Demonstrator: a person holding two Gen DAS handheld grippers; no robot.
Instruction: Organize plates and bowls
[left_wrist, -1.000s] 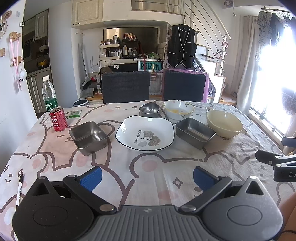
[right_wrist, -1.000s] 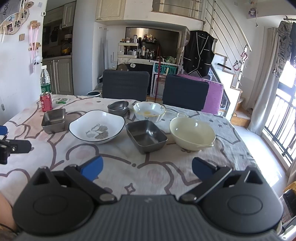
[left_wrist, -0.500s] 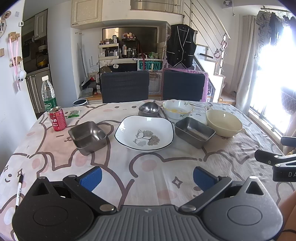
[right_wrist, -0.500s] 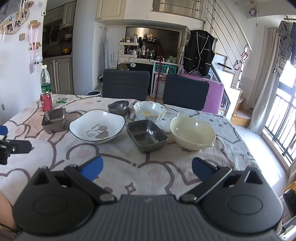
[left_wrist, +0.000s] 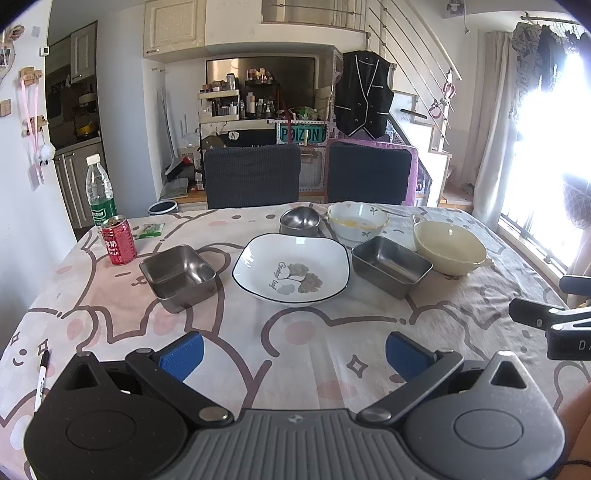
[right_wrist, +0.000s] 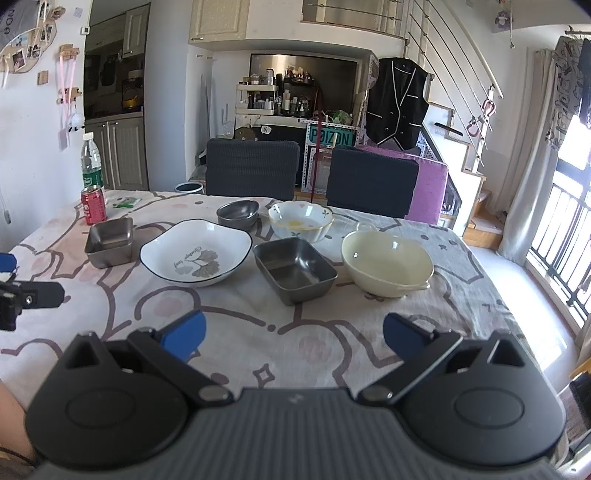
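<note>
On the cartoon-print tablecloth (left_wrist: 295, 343), the white square plate (left_wrist: 291, 269) sits mid-table between two steel square tins (left_wrist: 178, 277) (left_wrist: 390, 265). Behind it stand a small steel bowl (left_wrist: 300, 220) and floral bowl (left_wrist: 357, 220); a cream bowl (left_wrist: 448, 248) lies toward the right edge.
</note>
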